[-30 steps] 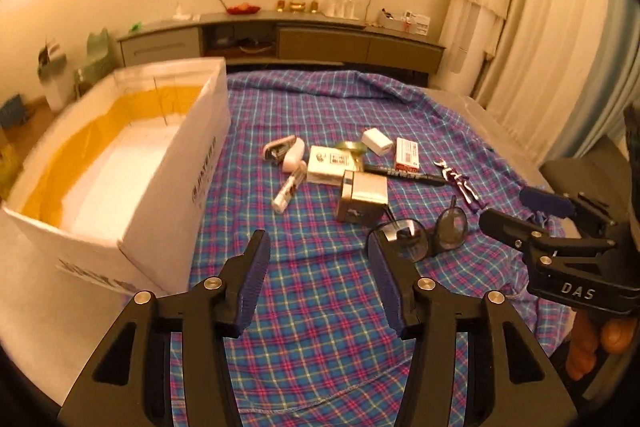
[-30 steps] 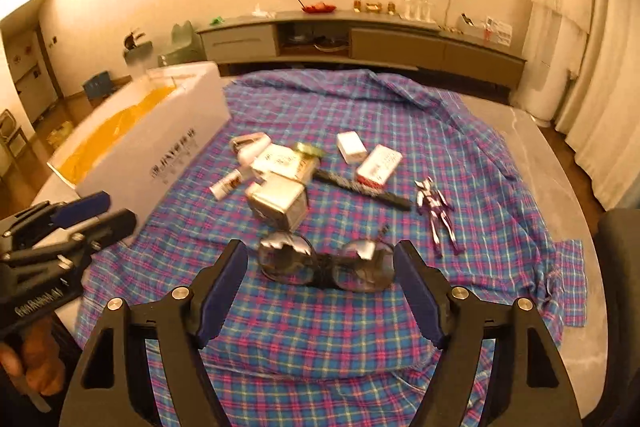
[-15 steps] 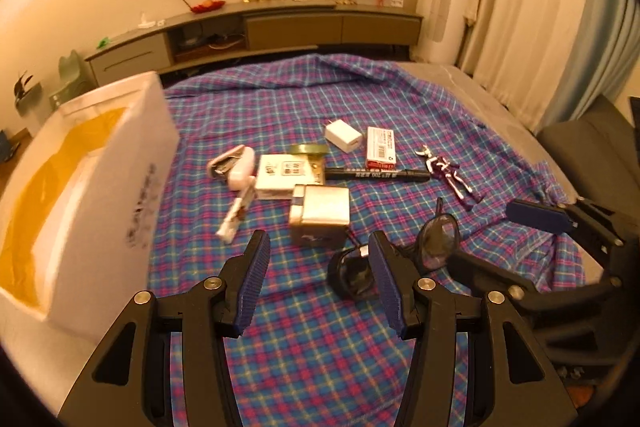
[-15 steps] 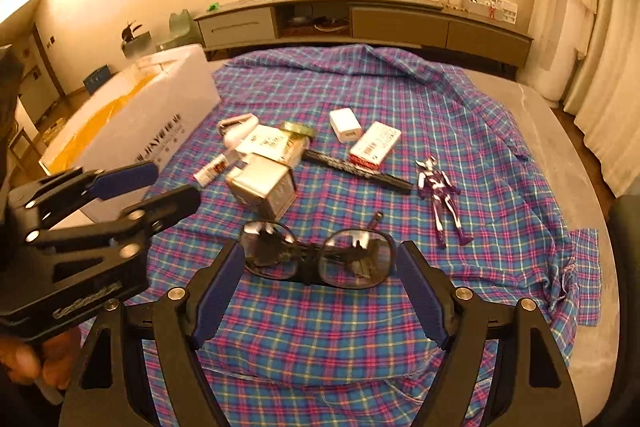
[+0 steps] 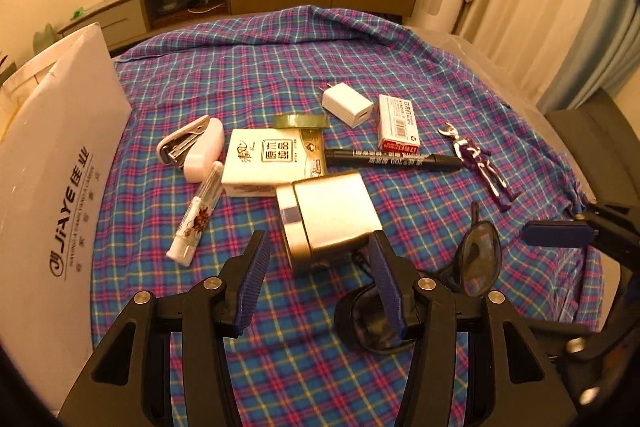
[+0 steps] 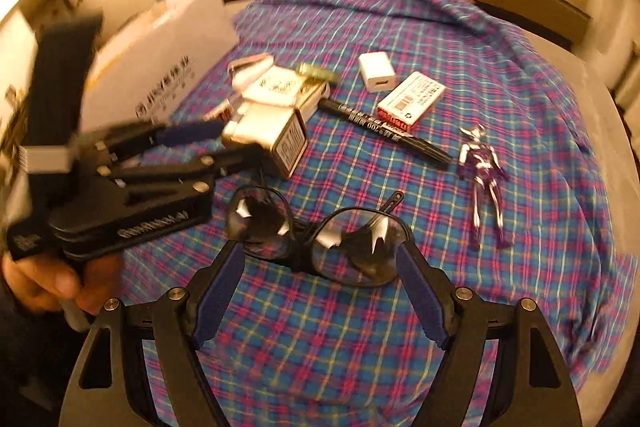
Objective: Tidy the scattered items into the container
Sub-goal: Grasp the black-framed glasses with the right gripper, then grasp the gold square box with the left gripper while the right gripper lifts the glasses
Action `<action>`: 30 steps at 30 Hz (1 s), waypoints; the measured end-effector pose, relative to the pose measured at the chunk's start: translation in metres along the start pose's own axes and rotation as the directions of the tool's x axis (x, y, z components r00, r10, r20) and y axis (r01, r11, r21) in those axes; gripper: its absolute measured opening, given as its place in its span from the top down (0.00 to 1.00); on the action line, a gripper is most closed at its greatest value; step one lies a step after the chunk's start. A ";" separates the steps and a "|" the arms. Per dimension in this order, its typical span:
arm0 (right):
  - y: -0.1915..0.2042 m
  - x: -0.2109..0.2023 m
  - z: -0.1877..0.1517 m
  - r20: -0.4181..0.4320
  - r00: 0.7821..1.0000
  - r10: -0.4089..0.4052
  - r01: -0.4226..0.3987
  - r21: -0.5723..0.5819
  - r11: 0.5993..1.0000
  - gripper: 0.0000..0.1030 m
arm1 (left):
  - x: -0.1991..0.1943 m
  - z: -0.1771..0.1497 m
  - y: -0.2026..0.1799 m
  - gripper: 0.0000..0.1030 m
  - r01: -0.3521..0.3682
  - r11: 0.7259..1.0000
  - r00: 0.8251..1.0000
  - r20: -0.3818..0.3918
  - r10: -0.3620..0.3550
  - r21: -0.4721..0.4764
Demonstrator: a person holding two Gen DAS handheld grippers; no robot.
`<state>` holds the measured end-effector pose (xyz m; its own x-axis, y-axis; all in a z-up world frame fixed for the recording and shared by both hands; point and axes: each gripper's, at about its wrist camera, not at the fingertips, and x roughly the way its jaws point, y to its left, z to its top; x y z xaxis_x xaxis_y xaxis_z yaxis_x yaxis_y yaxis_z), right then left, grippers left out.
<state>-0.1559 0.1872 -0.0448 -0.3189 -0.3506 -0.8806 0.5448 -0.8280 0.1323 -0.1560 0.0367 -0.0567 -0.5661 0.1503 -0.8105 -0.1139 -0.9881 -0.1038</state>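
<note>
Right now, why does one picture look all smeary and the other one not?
In the right wrist view the left gripper and the box are smeared by motion blur, while the glasses look fairly sharp with white glare on the lenses. The left wrist view is crisp: the marker lettering shows clearly. Both views have warm orange light and fisheye bending at the edges.
</note>
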 end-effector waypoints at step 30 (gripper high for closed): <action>0.049 0.005 -0.008 0.093 0.991 -0.092 0.122 -0.420 0.899 0.19 | 0.008 0.011 0.026 0.48 0.007 0.997 1.000 -0.013 -0.008 -0.080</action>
<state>-0.1247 0.1485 -0.0460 -0.4379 -0.3121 -0.8431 0.7768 -0.6035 -0.1801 -0.1727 0.0122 -0.0597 -0.5543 0.1582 -0.8171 -0.0524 -0.9865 -0.1554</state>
